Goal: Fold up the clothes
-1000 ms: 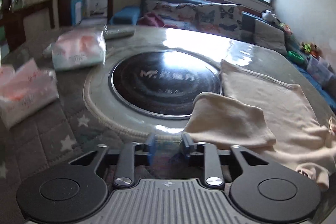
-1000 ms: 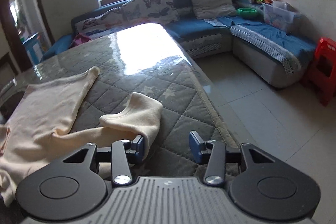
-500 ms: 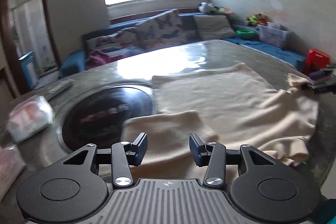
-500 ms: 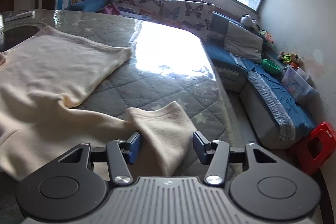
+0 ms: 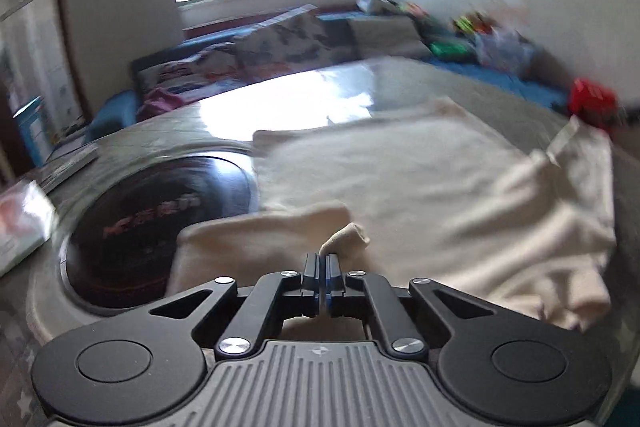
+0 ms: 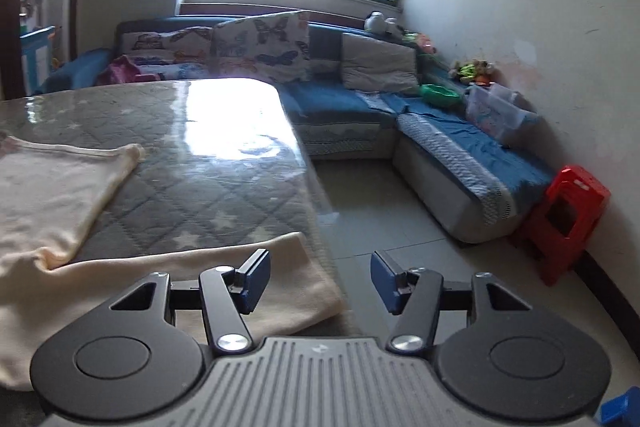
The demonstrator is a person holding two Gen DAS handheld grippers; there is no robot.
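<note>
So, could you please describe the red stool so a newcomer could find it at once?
Start at the blue corner sofa under the window and follow it along the white wall to its near end. The red stool stands there on the tiled floor, the only bright red plastic thing around.

My left gripper (image 5: 322,269) points downward at a slant, its jaws pressed together on a pinch of cream garment (image 5: 345,238). My right gripper (image 6: 318,277) tilts down likewise, its blue pads (image 6: 256,281) apart and opening, nothing pressed between them.

clear: quilted tabletop (image 6: 192,187) right of garment (image 6: 44,195) | blocked: packet (image 5: 20,223) at left edge
</note>
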